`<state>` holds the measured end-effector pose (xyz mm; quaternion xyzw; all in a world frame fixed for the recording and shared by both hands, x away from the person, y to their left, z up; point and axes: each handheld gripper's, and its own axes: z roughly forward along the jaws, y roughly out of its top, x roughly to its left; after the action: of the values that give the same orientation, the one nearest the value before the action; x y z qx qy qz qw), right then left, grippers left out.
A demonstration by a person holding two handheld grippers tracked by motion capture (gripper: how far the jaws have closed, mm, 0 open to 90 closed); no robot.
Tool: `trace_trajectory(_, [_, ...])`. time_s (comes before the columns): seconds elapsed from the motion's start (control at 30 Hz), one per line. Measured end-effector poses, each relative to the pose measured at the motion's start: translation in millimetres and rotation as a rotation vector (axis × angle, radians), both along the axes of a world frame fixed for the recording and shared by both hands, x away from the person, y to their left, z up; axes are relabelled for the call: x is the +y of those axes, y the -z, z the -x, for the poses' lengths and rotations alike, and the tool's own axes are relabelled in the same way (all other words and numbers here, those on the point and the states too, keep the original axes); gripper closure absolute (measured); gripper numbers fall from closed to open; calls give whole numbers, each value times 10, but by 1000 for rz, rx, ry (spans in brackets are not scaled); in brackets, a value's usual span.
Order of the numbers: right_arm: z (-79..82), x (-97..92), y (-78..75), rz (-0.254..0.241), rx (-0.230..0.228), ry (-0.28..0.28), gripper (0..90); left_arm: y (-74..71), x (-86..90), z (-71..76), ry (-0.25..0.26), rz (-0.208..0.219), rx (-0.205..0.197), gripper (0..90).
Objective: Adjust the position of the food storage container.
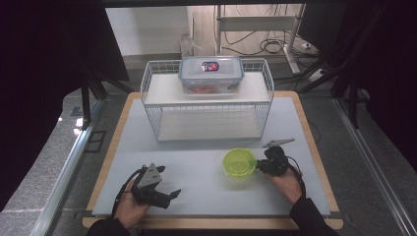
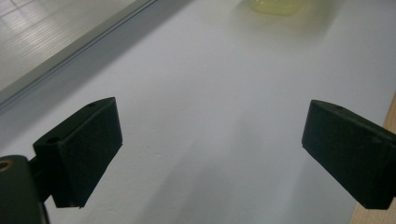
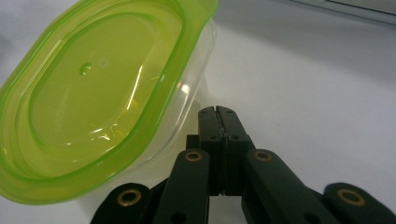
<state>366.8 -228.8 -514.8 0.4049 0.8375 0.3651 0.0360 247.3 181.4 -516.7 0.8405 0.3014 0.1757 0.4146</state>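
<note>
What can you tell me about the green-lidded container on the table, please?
The green-lidded container is a small clear plastic tub with a translucent lime-green lid pressed on. It stands upright on the white table top, in front of the wire rack. The right gripper, jaws shut together, sits against its side wall without clasping it.

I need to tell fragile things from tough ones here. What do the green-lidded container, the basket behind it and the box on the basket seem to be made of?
Green-lidded container: glossy translucent plastic lid, clear plastic body, judging by sharp highlights and see-through walls.
Wire basket: thin white-coated metal wire, probably, given its open grid.
Lidded storage box: clear, likely plastic, with a blue-rimmed lid; glass cannot be ruled out.
</note>
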Motion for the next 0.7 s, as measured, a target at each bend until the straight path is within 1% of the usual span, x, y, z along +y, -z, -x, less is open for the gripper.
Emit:
trace_trajectory(0.03, [0,0,0,0,0,0,900,0,0,0,0,0,0,49])
trace_trajectory(0.2, [5,138,12,0,0,-26,900,0,-3,5,0,2,2,49])
trace_trajectory(0.7, [35,541,63,4,-24,-106,900,11,-2,22,1,-10,9,51])
